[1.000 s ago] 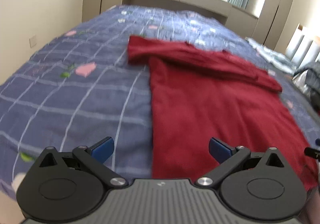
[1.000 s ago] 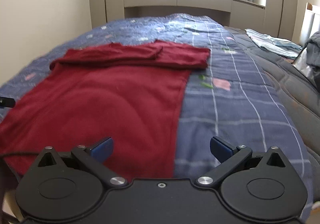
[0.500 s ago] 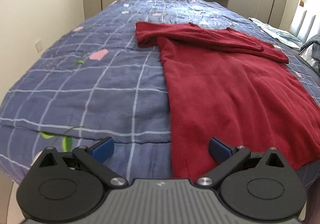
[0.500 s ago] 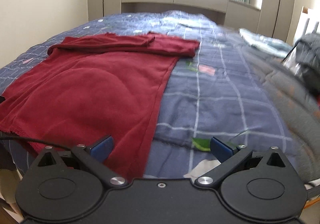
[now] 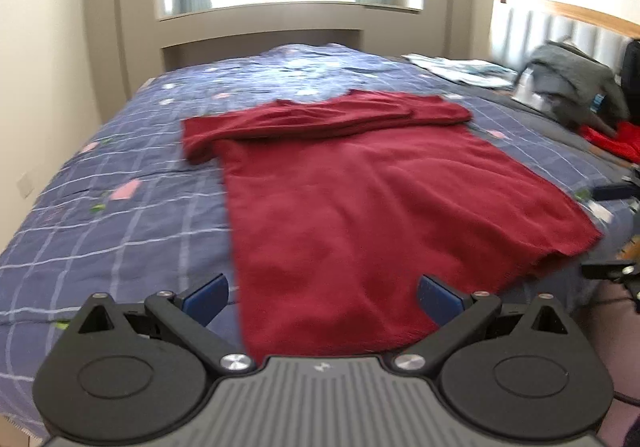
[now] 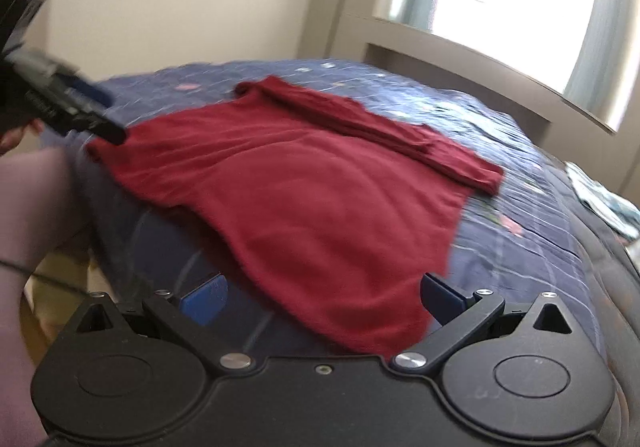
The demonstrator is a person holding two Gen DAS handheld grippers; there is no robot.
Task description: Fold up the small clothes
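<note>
Two claws are in play, and both stand spread wide with nothing between their blue pads: the left claw hovers over the near hem of the one red garment, and the right claw hovers over that hem's other corner. The garment is a dark red knit top, lying flat on the bed, its two sleeves folded across the chest at the end farthest from the claws. The bed has a blue checked cover with small pink and green motifs. In the right wrist view the left claw shows again at the garment's far left corner, blurred, so its grip there cannot be made out. Beyond the garment's right edge lie a grey heap and a pale folded cloth, both soft with blur.
</note>
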